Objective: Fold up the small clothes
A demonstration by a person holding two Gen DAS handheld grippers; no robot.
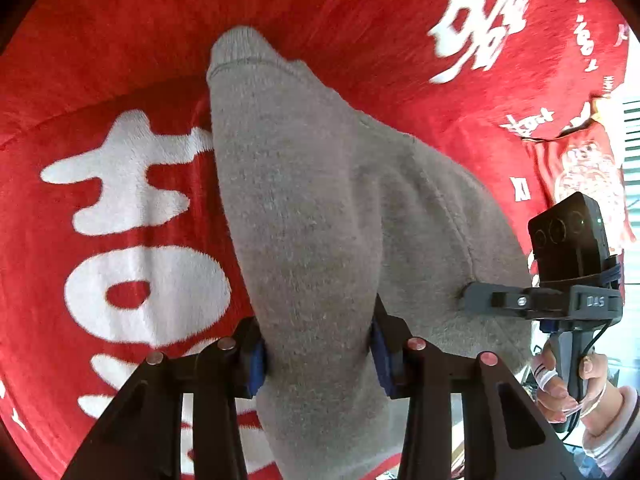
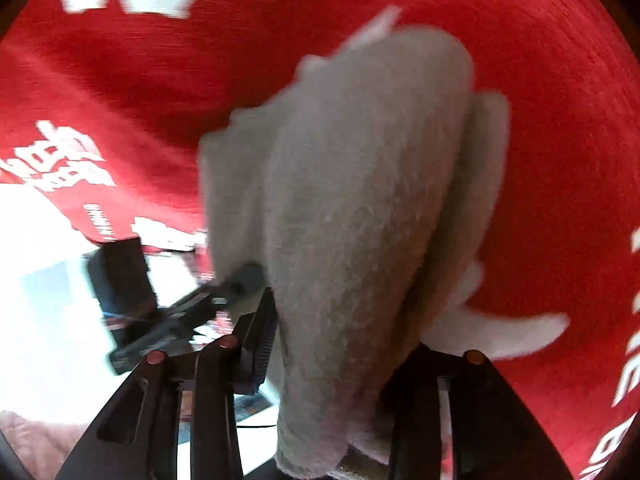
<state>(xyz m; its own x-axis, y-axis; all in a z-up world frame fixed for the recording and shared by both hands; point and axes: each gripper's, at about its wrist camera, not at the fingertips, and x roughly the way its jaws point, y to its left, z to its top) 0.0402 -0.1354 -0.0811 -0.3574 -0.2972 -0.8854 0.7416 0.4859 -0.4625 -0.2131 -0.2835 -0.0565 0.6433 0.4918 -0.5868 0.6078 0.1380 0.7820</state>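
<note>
Underneath everything lies a red blanket (image 1: 328, 8) with large white characters, covering the whole work surface.

Above it hangs a grey garment (image 1: 304, 184), a small soft fleecy piece, lifted between two grippers. Its long axis runs away from the fingers in both views: from the held edge near the cameras out to a narrow cuffed end (image 1: 236, 50) that points down and away toward the blanket. Whether that far end touches the blanket cannot be told.

Next, the left gripper (image 1: 318, 354) has its blue-padded fingers (image 1: 256, 360) pressed on a thick bunch of the grey cloth, one pad on each side. To its right in the same view, the right gripper (image 1: 468, 296) bites the garment's edge, held by a person's hand (image 1: 568, 384).

From the right wrist view, which is blurred, the right gripper (image 2: 344, 352) is likewise clamped on a fold of cloth, with the fabric draped over its far finger. The left gripper (image 2: 244, 280) shows there as a dark blurred tip just beside the cloth.

Both hands grip the same near edge, close beside each other, so neither is clearly nearer the free end. Judging from this, the coming fold turns on carrying the held edge toward that hanging cuffed end.
</note>
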